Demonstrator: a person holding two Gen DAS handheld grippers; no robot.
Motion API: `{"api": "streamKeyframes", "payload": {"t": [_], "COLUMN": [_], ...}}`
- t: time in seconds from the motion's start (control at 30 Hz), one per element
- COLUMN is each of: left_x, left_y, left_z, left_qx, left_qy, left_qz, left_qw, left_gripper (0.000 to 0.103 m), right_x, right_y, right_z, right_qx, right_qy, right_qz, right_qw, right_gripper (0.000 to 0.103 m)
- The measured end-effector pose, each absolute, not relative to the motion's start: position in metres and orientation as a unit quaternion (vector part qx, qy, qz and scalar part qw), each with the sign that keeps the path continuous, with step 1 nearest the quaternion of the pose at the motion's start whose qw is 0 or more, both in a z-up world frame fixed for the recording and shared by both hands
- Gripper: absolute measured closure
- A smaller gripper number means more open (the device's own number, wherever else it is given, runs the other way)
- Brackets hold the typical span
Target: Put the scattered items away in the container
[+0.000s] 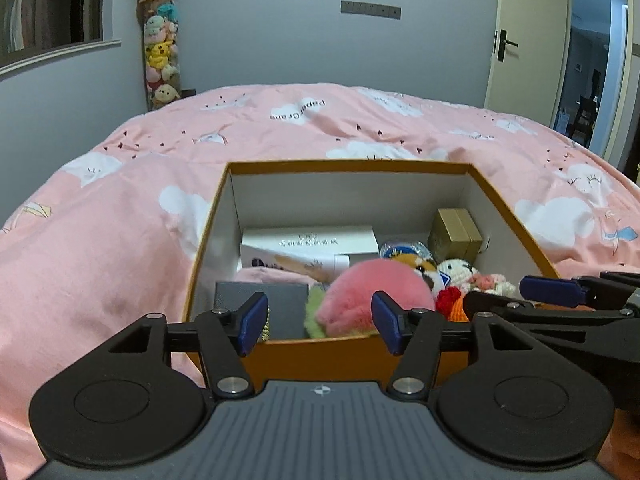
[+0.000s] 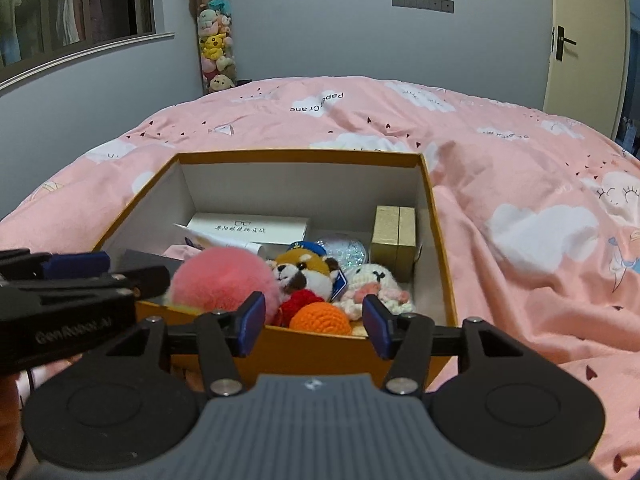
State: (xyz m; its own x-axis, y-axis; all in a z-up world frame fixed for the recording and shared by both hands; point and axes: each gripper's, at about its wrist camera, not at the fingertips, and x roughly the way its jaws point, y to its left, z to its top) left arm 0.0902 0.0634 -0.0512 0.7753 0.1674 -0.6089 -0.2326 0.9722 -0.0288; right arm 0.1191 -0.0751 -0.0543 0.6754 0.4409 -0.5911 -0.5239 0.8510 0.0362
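An open orange cardboard box [image 1: 344, 166] [image 2: 440, 240] sits on the pink bed. Inside lie a pink plush ball [image 1: 372, 288] [image 2: 224, 276], a dog plush [image 2: 308, 270], an orange crochet ball [image 2: 320, 318], a red crochet ball [image 2: 300, 302], a white crochet doll [image 2: 376, 280], a gold box [image 1: 456, 234] [image 2: 394, 238], a white box [image 1: 312, 240] [image 2: 248, 226] and a dark grey case [image 1: 280, 304]. My left gripper [image 1: 320, 322] is open and empty at the box's near wall. My right gripper [image 2: 314, 326] is open and empty, beside the left one.
The pink duvet [image 1: 120, 220] [image 2: 540, 200] with cloud prints surrounds the box. A tall tube of plush toys [image 1: 160, 40] [image 2: 214, 32] stands against the back wall. A door [image 1: 528, 36] is at the right.
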Motion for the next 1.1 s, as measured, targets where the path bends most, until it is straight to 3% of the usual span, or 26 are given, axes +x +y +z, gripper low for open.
{"api": "streamKeyframes", "payload": {"t": [0.37,0.67,1.1], "left_x": [0.090,0.090,0.093], "left_y": [0.066,0.066,0.068], "left_z": [-0.063,-0.067,-0.070], "left_qx": [-0.060,-0.061,-0.058], "left_qy": [0.321,0.316,0.320], "left_qz": [0.117,0.121,0.127], "left_qw": [0.938,0.939,0.937], "left_gripper": [0.025,0.024,0.016], "right_x": [0.119,0.121,0.123], "right_y": [-0.080,-0.081,-0.082], "right_z": [-0.063,-0.067,-0.067], "right_qx": [-0.056,-0.052,-0.053], "right_qy": [0.293,0.289,0.289], "right_qz": [0.258,0.255,0.254], "right_qw": [0.919,0.921,0.922], "right_gripper": [0.032,0.026,0.025]}}
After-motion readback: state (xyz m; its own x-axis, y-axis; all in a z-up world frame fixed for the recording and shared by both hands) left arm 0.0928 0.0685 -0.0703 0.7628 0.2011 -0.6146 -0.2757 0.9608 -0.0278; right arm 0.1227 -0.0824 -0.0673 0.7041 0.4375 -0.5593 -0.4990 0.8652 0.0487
